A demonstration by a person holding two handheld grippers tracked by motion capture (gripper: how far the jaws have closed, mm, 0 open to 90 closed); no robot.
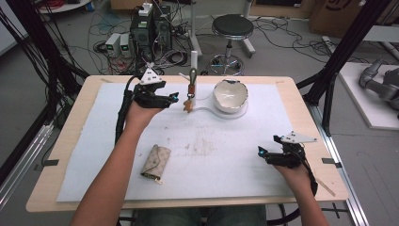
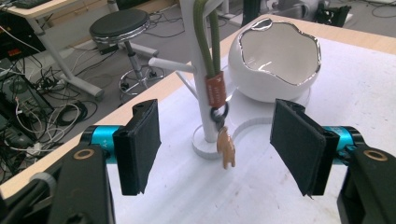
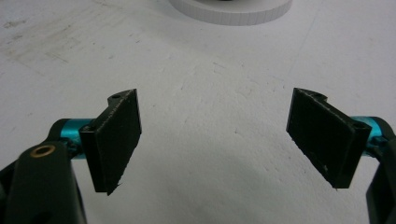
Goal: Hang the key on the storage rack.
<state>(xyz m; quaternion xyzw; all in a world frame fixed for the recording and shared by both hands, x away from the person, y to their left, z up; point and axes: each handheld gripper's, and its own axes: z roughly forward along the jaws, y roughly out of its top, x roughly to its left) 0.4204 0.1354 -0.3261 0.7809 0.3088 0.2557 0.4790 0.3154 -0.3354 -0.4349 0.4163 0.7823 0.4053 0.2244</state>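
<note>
Your left gripper [image 2: 217, 149] gapes wide, empty, one keychain [image 2: 215, 93] hanging on the stand [image 2: 198, 70] just ahead; right gripper [image 3: 215, 140] open, empty. One bowl [image 2: 280, 60], one wallet [image 1: 155, 161].

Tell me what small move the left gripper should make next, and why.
Probably draw the left gripper back from the white stand. Its jaws stand open with nothing between the pads, and the keychain already hangs by its green loop on the stand, clear of both pads, beside the white bowl. The hanging looks done, so backing off without brushing the charm seems the safe step.
</note>
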